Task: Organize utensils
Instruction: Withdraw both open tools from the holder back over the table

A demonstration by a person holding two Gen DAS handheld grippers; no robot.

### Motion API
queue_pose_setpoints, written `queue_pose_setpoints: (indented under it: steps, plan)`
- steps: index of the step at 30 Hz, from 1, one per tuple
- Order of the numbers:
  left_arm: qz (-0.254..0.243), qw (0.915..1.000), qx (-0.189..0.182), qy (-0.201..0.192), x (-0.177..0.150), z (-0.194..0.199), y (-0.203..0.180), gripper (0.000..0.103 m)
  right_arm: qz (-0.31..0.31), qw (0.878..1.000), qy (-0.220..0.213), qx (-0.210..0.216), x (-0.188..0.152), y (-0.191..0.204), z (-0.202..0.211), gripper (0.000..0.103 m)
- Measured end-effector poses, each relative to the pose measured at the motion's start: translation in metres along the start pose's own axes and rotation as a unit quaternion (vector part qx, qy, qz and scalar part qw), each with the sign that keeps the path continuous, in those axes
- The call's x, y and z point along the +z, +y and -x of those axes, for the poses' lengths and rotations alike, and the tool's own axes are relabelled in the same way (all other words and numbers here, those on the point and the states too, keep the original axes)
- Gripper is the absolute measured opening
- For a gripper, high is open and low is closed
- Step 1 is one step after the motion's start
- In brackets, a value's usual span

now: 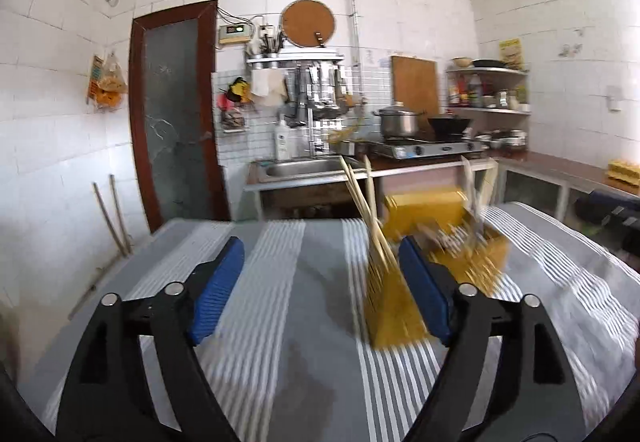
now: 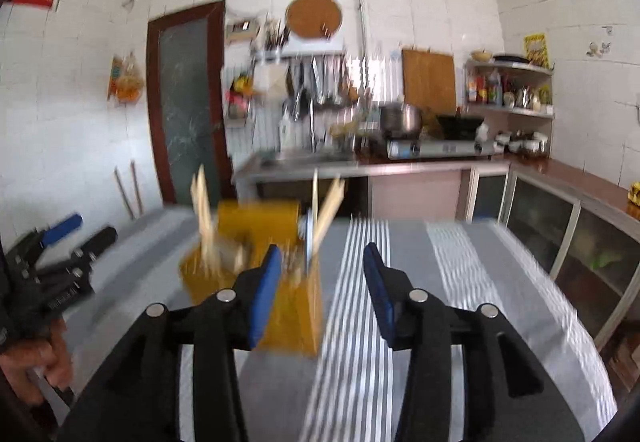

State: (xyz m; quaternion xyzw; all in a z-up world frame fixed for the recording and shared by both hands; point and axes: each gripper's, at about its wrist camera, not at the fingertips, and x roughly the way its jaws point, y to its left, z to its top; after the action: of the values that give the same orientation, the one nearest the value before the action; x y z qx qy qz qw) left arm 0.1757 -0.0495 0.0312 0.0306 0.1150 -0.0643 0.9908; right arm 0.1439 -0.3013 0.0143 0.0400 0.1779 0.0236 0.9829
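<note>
Right gripper (image 2: 320,282) over a grey striped tabletop (image 2: 460,282), jaws apart with nothing between them, blurred yellow utensil holder (image 2: 260,226) with chopsticks (image 2: 204,202) just beyond its left jaw, left gripper (image 2: 68,242) at far left, hand (image 2: 36,358) below it.

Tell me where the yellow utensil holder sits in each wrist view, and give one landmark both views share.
Left wrist view: yellow utensil holder sits right of centre on the striped tablecloth, partly behind the right pad.
Right wrist view: yellow utensil holder sits left of centre, partly behind the left pad.
Shared landmark: the round cork board on the tiled wall.
</note>
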Motion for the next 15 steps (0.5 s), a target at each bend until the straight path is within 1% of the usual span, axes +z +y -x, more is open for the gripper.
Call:
queue_pose_setpoints:
  steps: [1, 2, 5, 7, 9, 11, 13, 15]
  plan:
    - [0.005, 0.9999, -0.006, -0.007, -0.012, 0.016, 0.001, 0.095, -0.003, 1.0, 0.006, 0.0, -0.014, -0.001, 0.005, 0.043]
    - [0.006, 0.9999, -0.004, -0.013, -0.021, 0.027, 0.002, 0.098, -0.004, 1.0, 0.012, 0.0, -0.025, 0.0, 0.008, 0.043]
    - [0.004, 0.9998, 0.006, -0.017, -0.049, 0.055, 0.0, 0.098, -0.003, 1.0, 0.016, -0.008, -0.06, 0.004, 0.023, 0.043]
    - [0.01, 0.9998, 0.008, -0.016, -0.058, 0.06, -0.001, 0.098, -0.003, 1.0, 0.025, -0.011, -0.07, 0.007, 0.026, 0.043]
    - [0.013, 0.9999, 0.001, -0.004, -0.066, 0.058, -0.002, 0.098, 0.002, 1.0, 0.019, -0.014, -0.08, 0.012, 0.031, 0.043]
    - [0.013, 0.9999, -0.002, -0.008, -0.072, 0.058, -0.004, 0.098, 0.016, 1.0, 0.008, -0.016, -0.083, 0.02, 0.033, 0.043]
    - [0.011, 0.9999, 0.006, -0.008, -0.075, 0.058, -0.007, 0.098, 0.014, 1.0, 0.003, -0.013, -0.084, 0.022, 0.035, 0.043]
    - [0.012, 0.9997, 0.013, -0.019, -0.076, 0.063, -0.008, 0.098, 0.015, 1.0, -0.007, -0.013, -0.085, 0.024, 0.038, 0.045]
